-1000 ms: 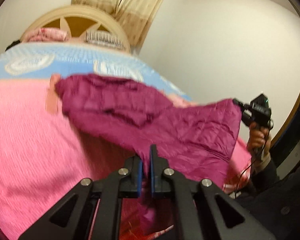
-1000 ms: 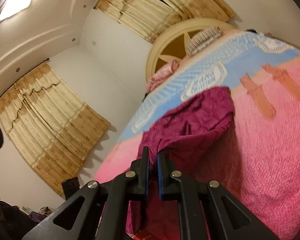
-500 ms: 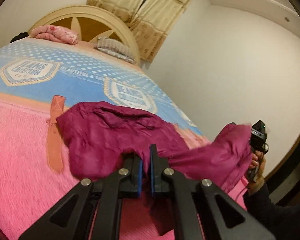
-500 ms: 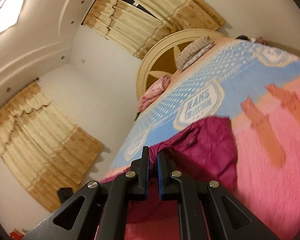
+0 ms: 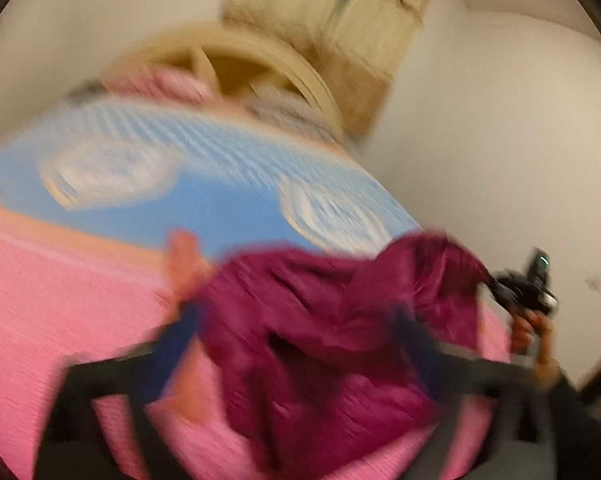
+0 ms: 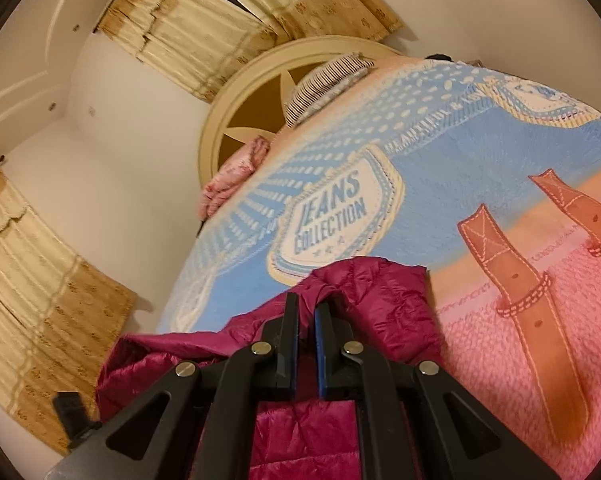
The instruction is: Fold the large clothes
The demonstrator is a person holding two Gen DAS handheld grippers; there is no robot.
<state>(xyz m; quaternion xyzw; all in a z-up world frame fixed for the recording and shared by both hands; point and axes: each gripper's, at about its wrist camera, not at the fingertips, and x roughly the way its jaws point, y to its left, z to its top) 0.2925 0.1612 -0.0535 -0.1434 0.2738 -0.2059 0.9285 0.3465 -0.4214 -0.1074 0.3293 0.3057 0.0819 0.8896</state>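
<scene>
Left gripper [image 5: 296, 340]: my jaws have just been opening and stand wide at lower centre of the blurred left view; the jacket lies between them, but neither pad presses on it. I judge I let go to leave this side folded over on the bed.
Jacket [image 5: 320, 320]: magenta, quilted, bunched on the pink part of the bedspread [image 5: 60, 300], low and centre-right in frame.
Right gripper [image 6: 307, 320]: my jaws are pinched on a fold of the jacket [image 6: 380, 292] at lower centre, so the corner can be carried.
Right hand [image 5: 530, 330]: far right of the left view, gripping the tool, cloth trailing from it.
Left view only: both grippers together, and the jacket's whole spread.
Right view only: sharp detail, namely the pinch itself, the bedspread's lettered badge [image 6: 332, 220], the headboard [image 6: 252, 92] and curtains [image 6: 204, 36] at top.
</scene>
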